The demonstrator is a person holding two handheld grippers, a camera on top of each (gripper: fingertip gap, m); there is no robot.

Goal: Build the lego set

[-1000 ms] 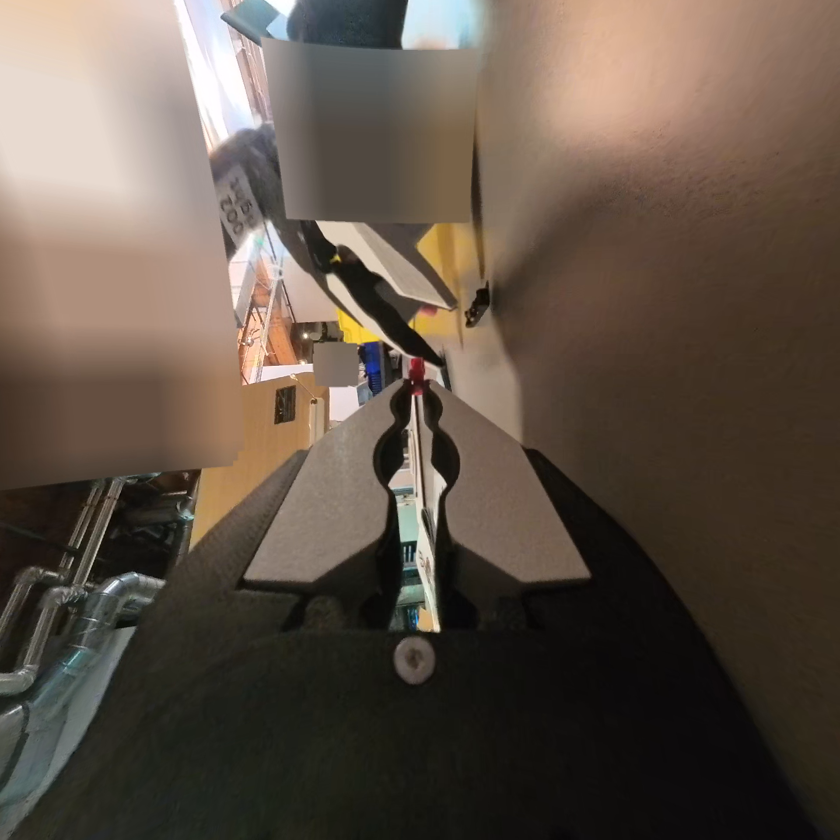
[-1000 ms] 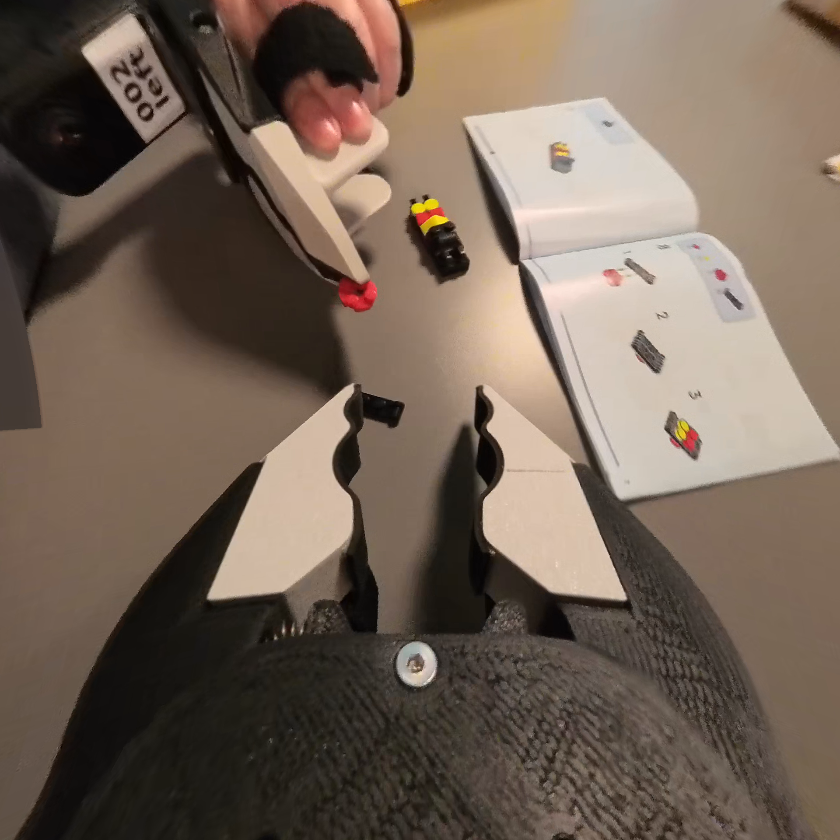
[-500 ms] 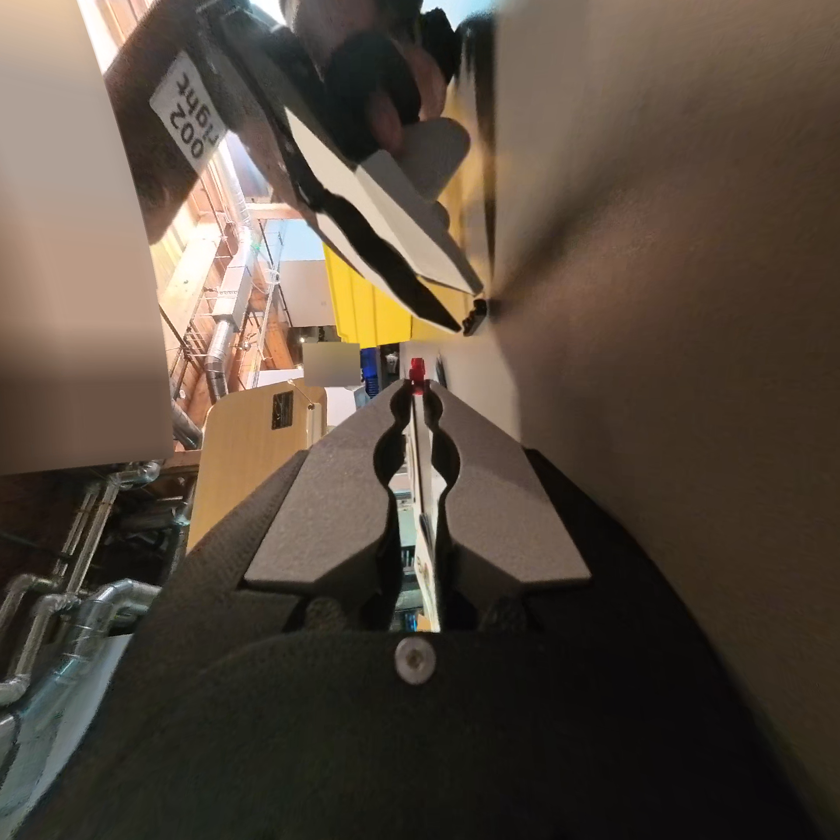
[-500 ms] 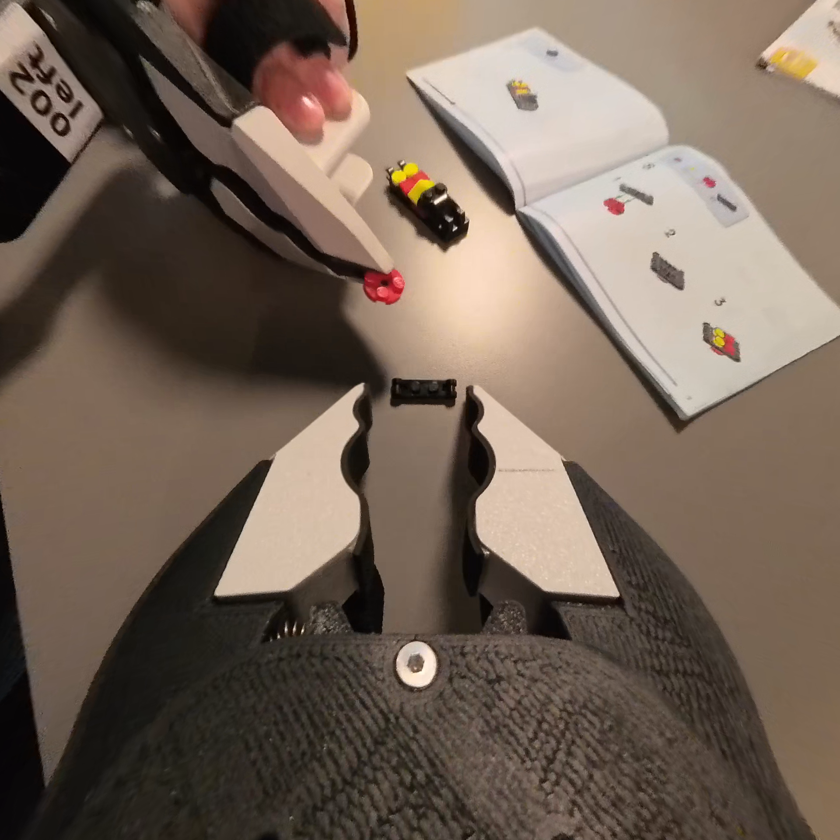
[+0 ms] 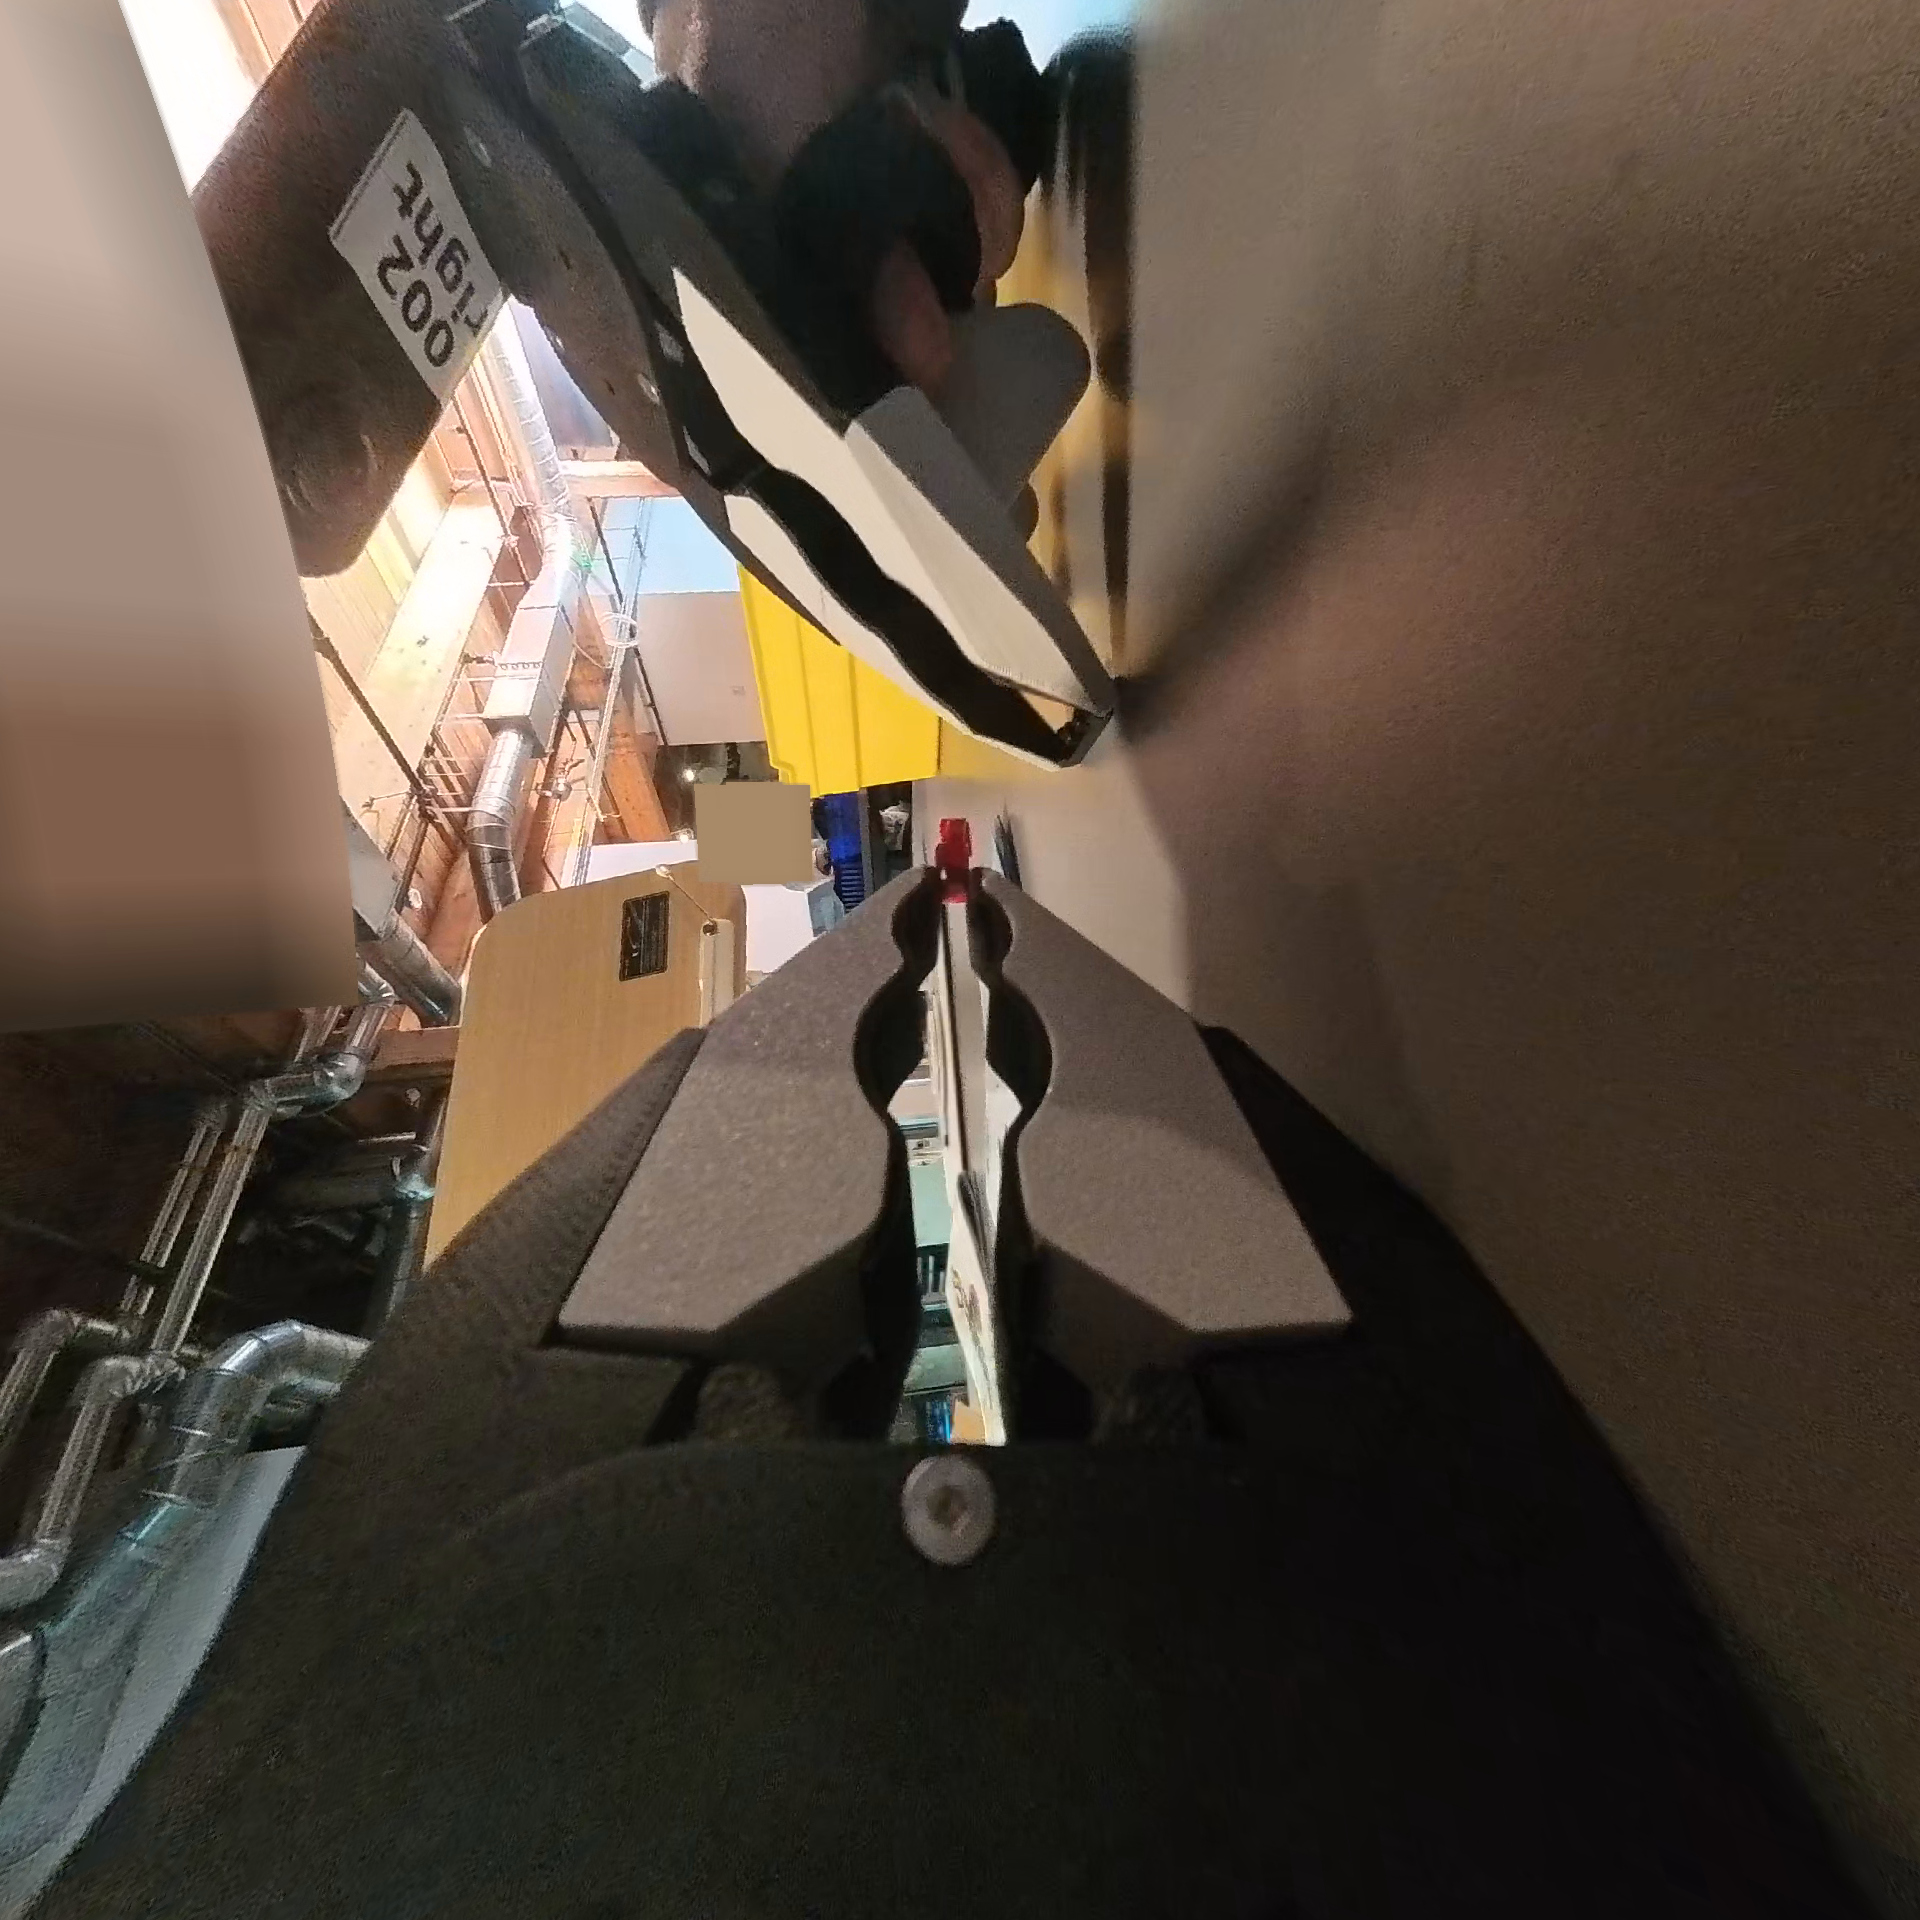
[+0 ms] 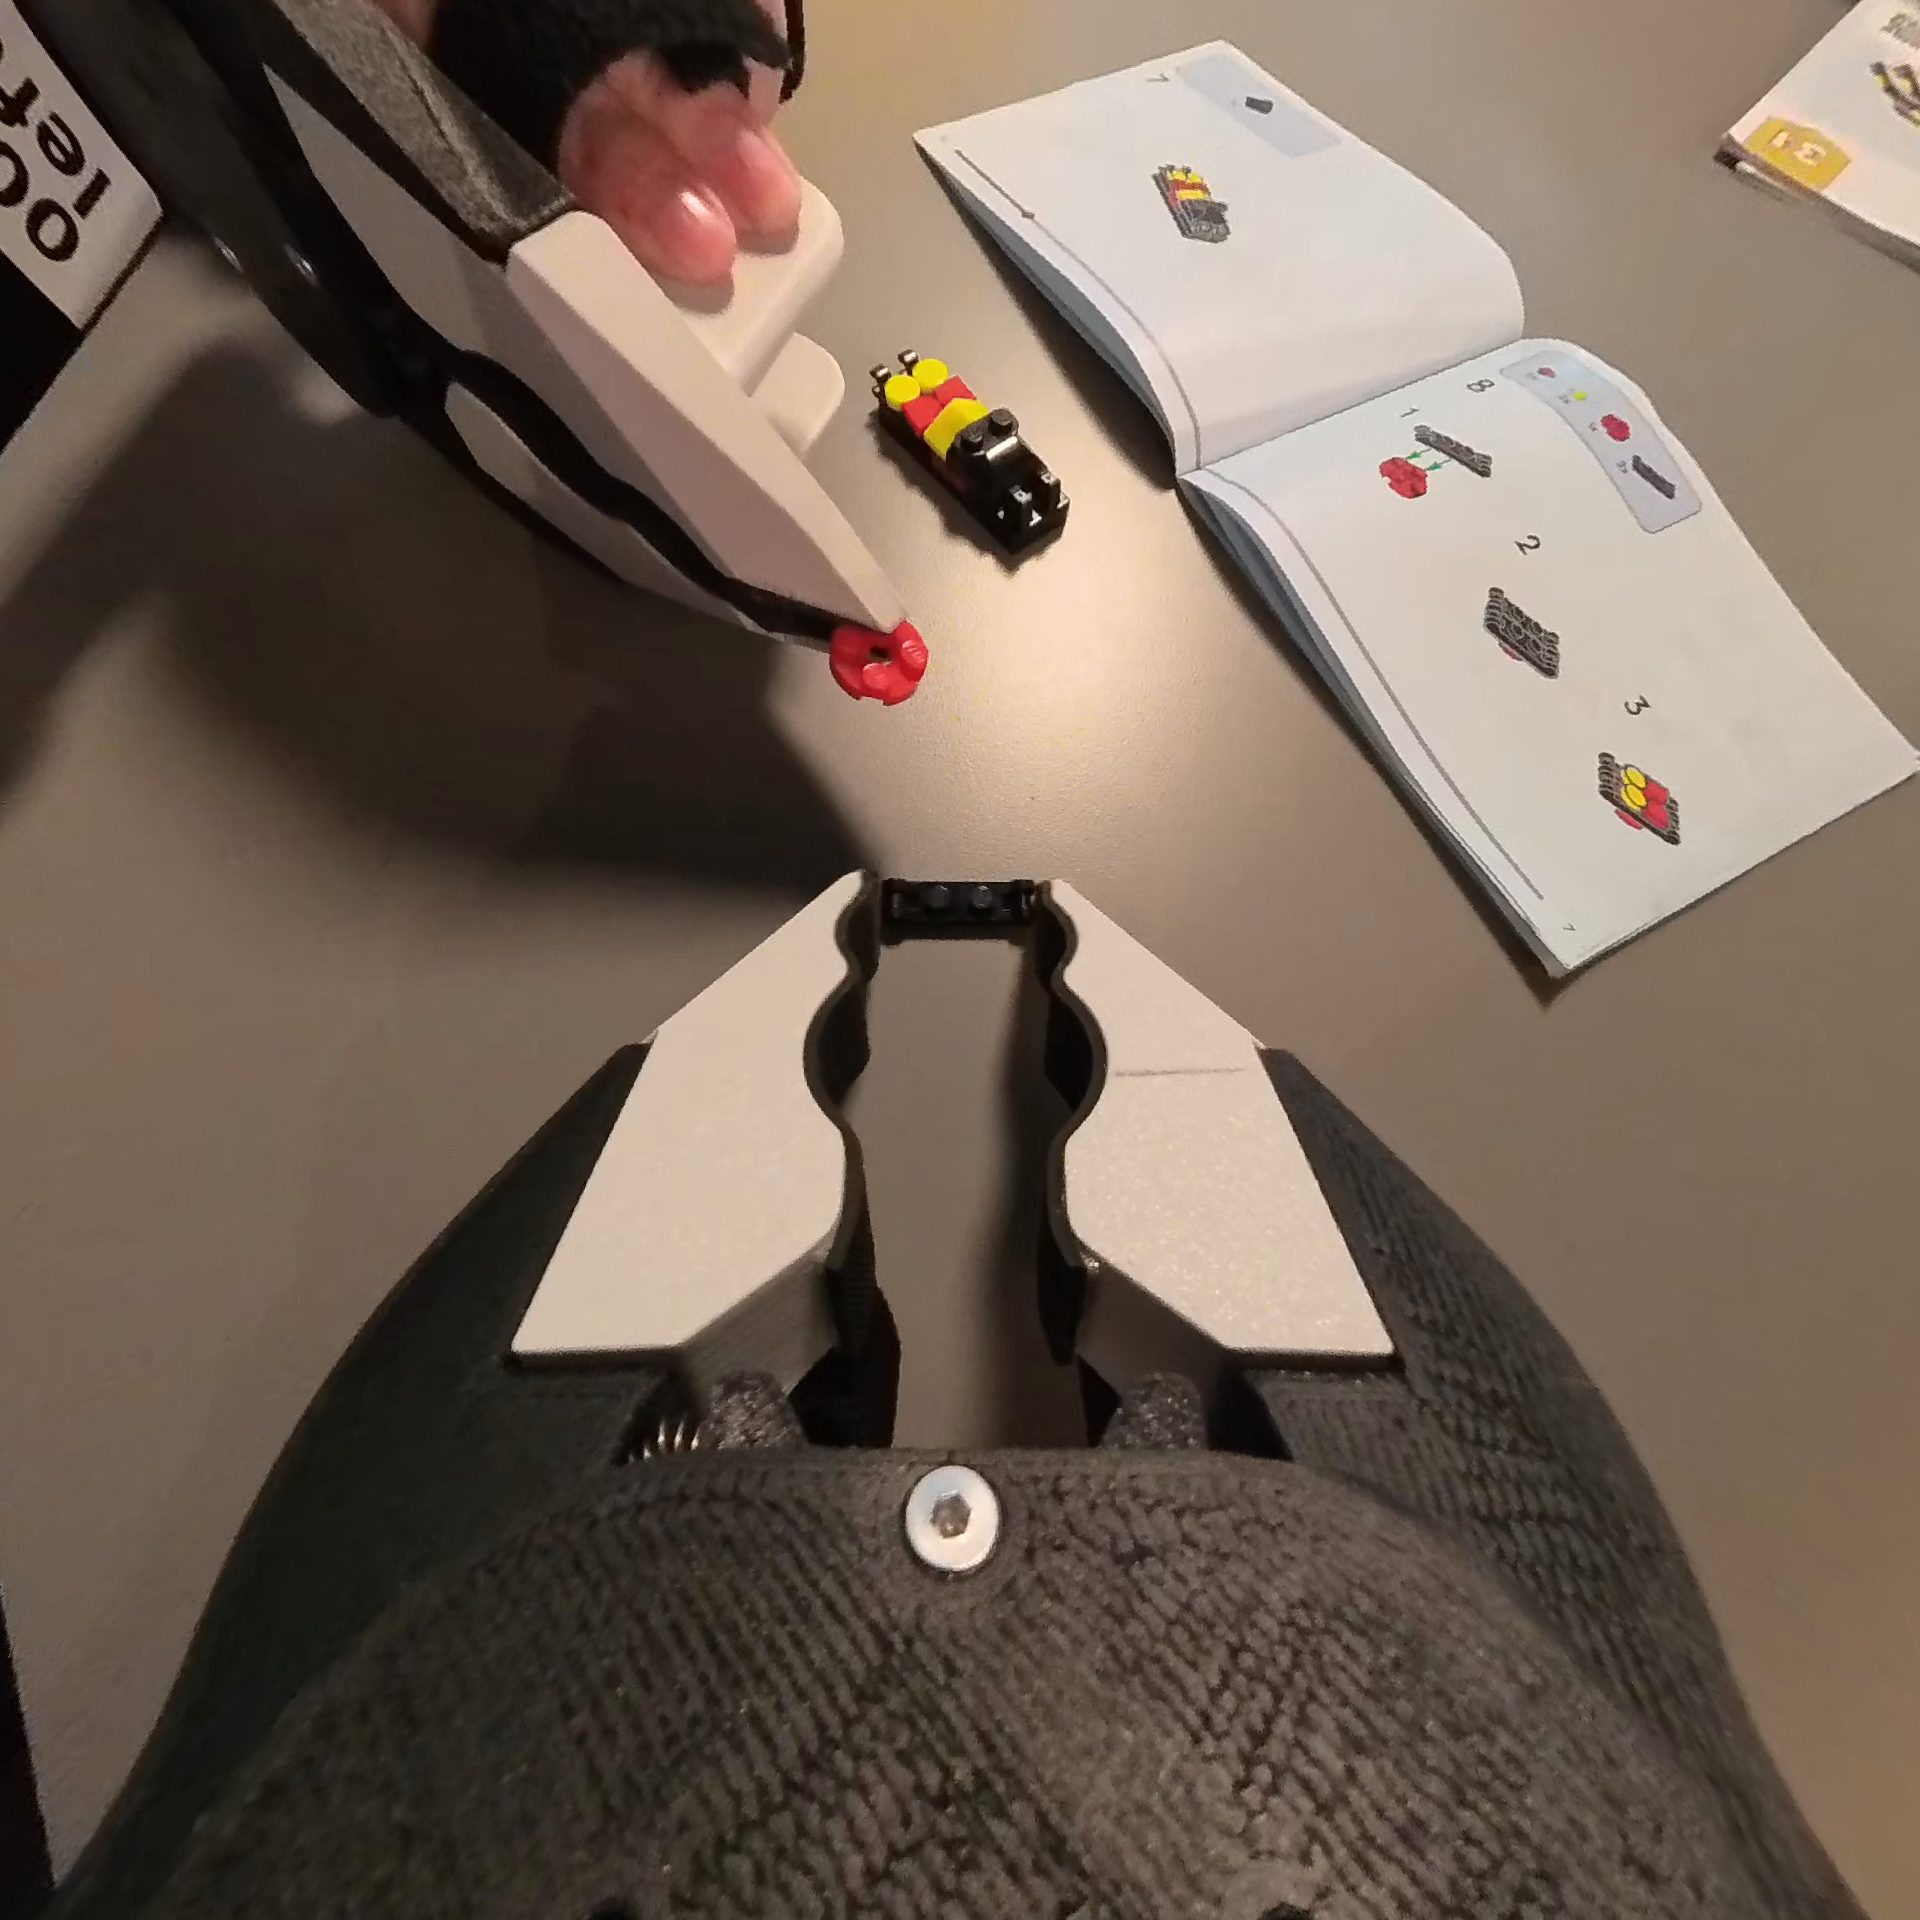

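Right wrist view alone shows booklet (image 6: 1455,499) — open.

Dim warm light — glare patch on table (image 6: 1039,665) centre, heavy shadow upper left; left wrist view sideways, blurred, fisheye-bent edges.

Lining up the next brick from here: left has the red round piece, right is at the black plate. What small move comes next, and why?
Probably lift the black plate clear of the table. The right gripper looks shut on its ends, and the left gripper already holds the red round piece above the surface. The open booklet shows red joining a black plate, so raising it should let them meet.
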